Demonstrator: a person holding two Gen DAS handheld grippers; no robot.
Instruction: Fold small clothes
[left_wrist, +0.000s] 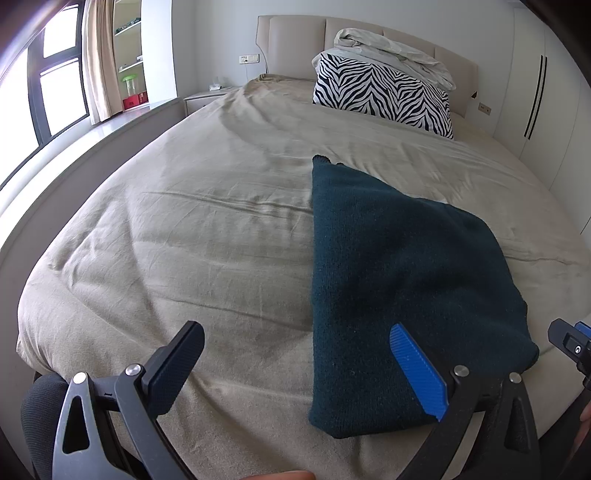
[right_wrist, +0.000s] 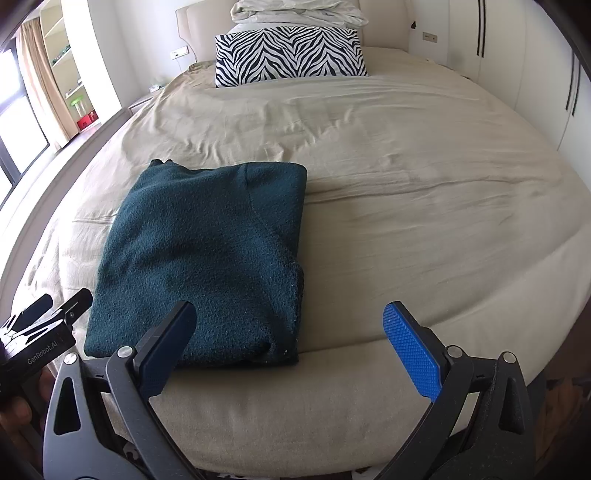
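Your sweater (right_wrist: 207, 258): dark teal, folded, flat near bed (right_wrist: 406, 184) foot edge. Left gripper (left_wrist: 295, 369), right gripper (right_wrist: 288, 347): spread wide, empty.

Left gripper (left_wrist: 295, 363) gapes over the folded green sweater (left_wrist: 399, 291) on the bed (left_wrist: 184, 221).

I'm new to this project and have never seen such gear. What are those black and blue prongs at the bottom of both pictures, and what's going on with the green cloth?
The prongs are two-finger grippers, one in each of a person's hands, each with a camera looking along its fingers. One picture looks from the left gripper, the other from the right gripper. Both are open and hold nothing. On the bed lies a dark green garment, already folded into a rectangle near the front edge. Behind it are a zebra pillow and a bundled duvet.
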